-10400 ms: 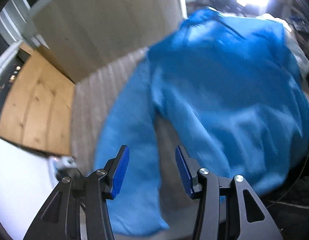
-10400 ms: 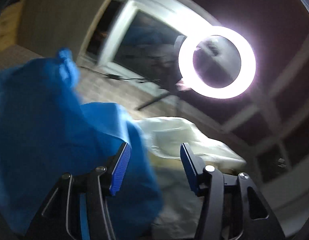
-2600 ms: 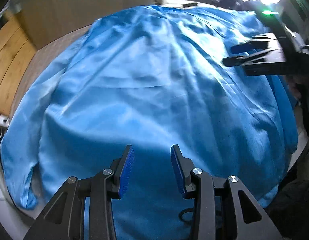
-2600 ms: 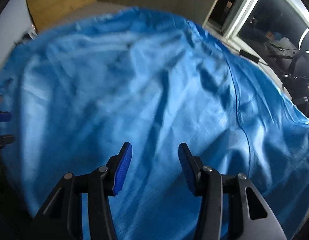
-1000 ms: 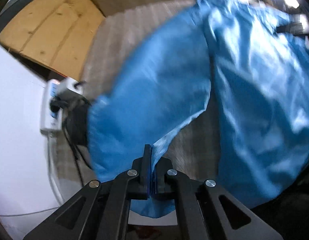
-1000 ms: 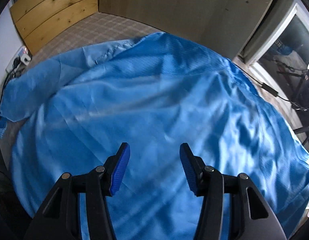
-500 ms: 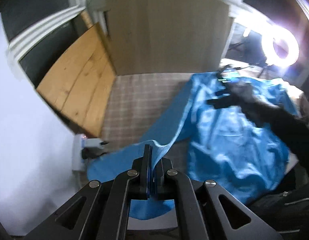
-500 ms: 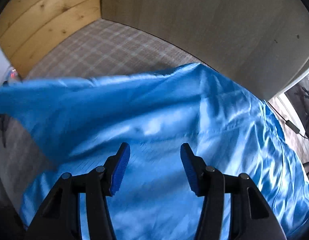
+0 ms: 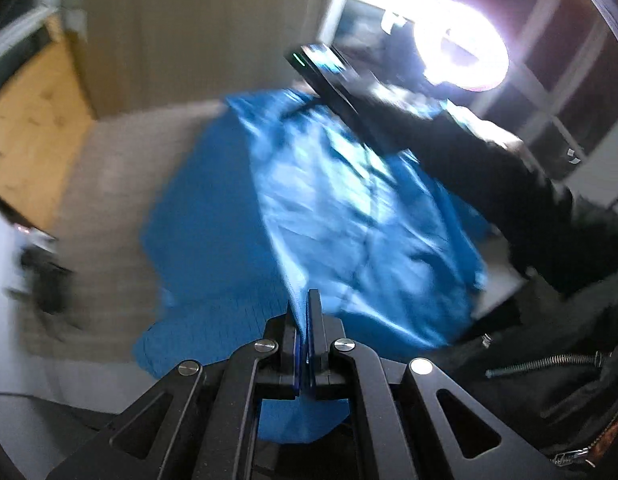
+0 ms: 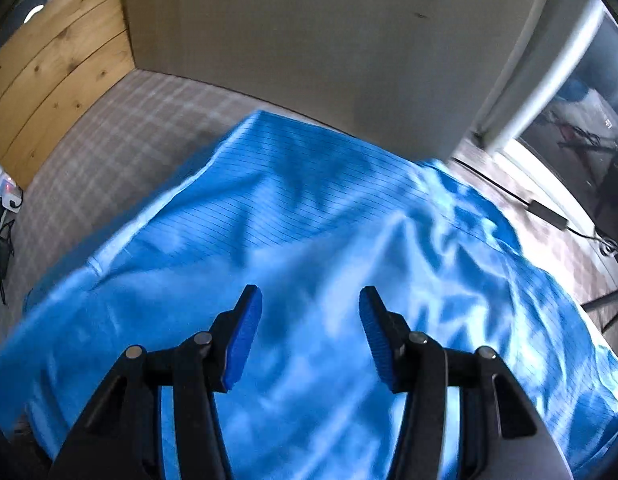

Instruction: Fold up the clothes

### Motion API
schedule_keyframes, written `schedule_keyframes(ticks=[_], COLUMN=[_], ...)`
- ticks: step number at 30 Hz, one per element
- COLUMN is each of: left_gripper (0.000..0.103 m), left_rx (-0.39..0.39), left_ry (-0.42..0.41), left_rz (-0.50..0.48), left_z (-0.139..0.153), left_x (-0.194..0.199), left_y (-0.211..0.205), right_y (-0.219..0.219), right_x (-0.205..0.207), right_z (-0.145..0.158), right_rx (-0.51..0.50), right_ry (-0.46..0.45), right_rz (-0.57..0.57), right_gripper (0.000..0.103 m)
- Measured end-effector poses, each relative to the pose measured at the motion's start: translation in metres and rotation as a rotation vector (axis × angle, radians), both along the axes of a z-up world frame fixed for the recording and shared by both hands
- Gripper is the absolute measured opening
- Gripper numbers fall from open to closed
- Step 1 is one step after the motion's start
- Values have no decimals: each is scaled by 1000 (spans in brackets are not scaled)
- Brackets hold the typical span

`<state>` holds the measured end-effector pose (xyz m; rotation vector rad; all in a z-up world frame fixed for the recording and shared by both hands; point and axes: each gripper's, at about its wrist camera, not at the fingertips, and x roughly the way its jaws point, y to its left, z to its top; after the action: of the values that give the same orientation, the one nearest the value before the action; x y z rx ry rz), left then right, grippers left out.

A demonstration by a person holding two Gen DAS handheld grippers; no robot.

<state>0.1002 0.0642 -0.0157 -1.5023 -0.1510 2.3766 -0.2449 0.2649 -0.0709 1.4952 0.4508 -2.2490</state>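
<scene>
A shiny blue shirt (image 9: 349,208) lies spread on a grey checked bed surface (image 9: 109,184). My left gripper (image 9: 305,312) is shut on an edge of the blue shirt, near its sleeve, and holds the cloth lifted over the shirt body. The view is blurred by motion. My right gripper (image 10: 311,320) is open and empty, hovering just above the middle of the blue shirt (image 10: 309,220). In the left wrist view the right gripper (image 9: 321,64) and the person's dark-sleeved arm (image 9: 489,176) reach over the shirt's far side.
The checked bed surface (image 10: 121,136) shows left of the shirt. A beige wall panel (image 10: 329,40) and wooden boards (image 10: 49,64) stand behind. A power strip with cables (image 10: 5,200) lies at the left edge. A bright ring light (image 9: 461,52) shines by the window.
My left gripper, still shut on the shirt edge, has swung right and carried the sleeve over the shirt body. My right gripper stays open above the shirt and has shifted slightly.
</scene>
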Motion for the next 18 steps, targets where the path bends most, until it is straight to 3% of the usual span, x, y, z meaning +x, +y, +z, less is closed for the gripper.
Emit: schedule_keyframes(ticks=[5,8,10,11,13,18], left_gripper=[2,3,10,24,41,42], left_rx=[44,-41,-96,-111,-115,-133], left_ry=[-60,-83,-108,-122,-139,-112], left_rz=[-36,-38,-13,11,77,303], left_z=[-42,-68,-87,-95,-102,-97], left_x=[20,30,33,35,43,84], left_y=[69,96,102,100,88,22], right_y=[19,16,10,6,-3,-27], right_x=[10,17,22,26,35,59], right_z=[-4,-12,-18,-21,-26,-18], right_rx=[1,13,25,33,48,33], right_ry=[-8,-16,-20,-20,-18,1], right_rz=[45,88,120,139,183,299], right_gripper=[50,50,50,50,50,50])
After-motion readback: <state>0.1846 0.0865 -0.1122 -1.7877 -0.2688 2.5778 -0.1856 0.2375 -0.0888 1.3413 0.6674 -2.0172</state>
